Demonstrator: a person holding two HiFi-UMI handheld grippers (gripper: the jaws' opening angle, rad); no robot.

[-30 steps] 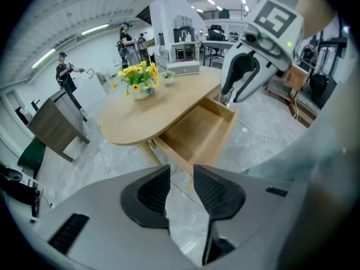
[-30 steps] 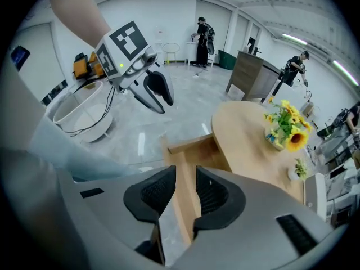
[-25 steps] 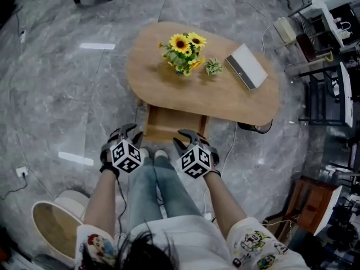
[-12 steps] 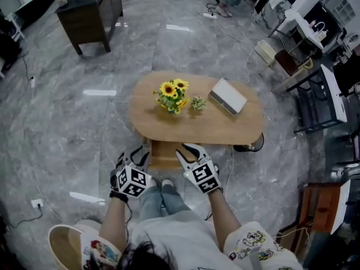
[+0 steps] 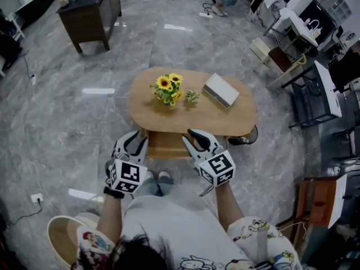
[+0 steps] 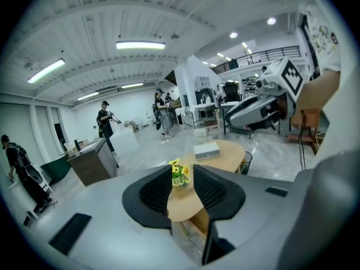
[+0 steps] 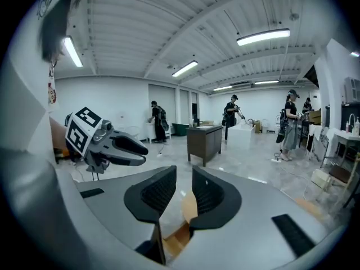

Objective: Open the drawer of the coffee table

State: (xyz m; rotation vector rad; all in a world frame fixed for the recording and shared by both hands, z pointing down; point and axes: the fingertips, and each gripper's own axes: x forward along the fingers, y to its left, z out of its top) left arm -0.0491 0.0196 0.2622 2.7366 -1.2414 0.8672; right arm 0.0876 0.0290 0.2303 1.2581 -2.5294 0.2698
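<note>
The left gripper [image 5: 130, 143] has its 2 jaws parted with a narrow gap and nothing between them; through that gap, in its own view, the oval wooden coffee table [image 6: 225, 157] shows ahead of and below the jaw tips. The right gripper [image 5: 195, 142] also has its jaws apart and empty, and wood shows low in the gap between them. The drawer [image 5: 166, 145] stands pulled out from under the table's near edge, and from the head view it lies between the 2 pairs of jaws, the left tips at its left side and the right tips at its right corner; neither pair grips it. Beyond the jaws on the tabletop stand a bunch of sunflowers [image 5: 167, 88], a small green plant [image 5: 192, 97] and a white box [image 5: 220, 90]. Farther past the jaws stands a dark desk [image 5: 90, 9] on the grey marble floor [image 5: 56, 106].
</note>
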